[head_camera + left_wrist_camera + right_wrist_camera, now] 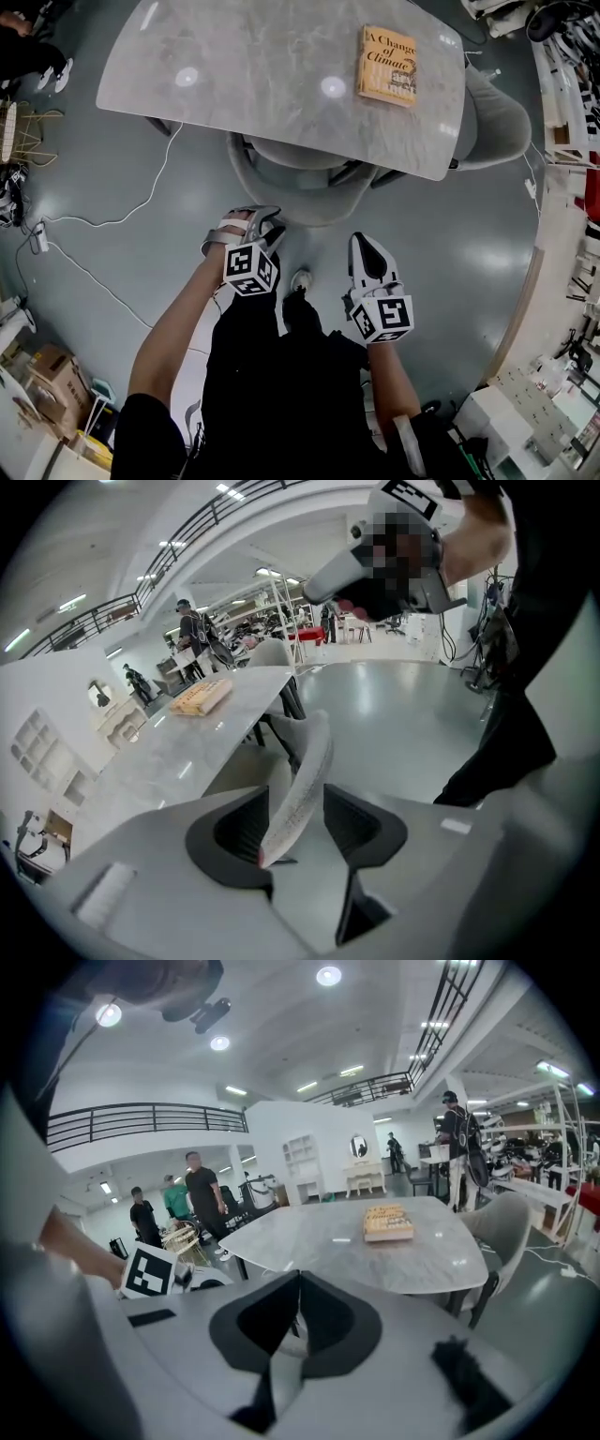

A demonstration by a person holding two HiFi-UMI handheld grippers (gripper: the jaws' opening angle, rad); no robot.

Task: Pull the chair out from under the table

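In the head view the chair (309, 202) sits tucked under the near edge of the tabletop (262, 84), with my left tongs (255, 223) at its backrest and my right tongs (362, 246) just short of it. In the left gripper view my left tongs stand spread with the backrest rim (305, 780) between the pads, unclamped, so I judge this the grasping step: next, close firmly, then draw back. In the right gripper view my right tongs are pressed together on nothing, facing the tabletop.
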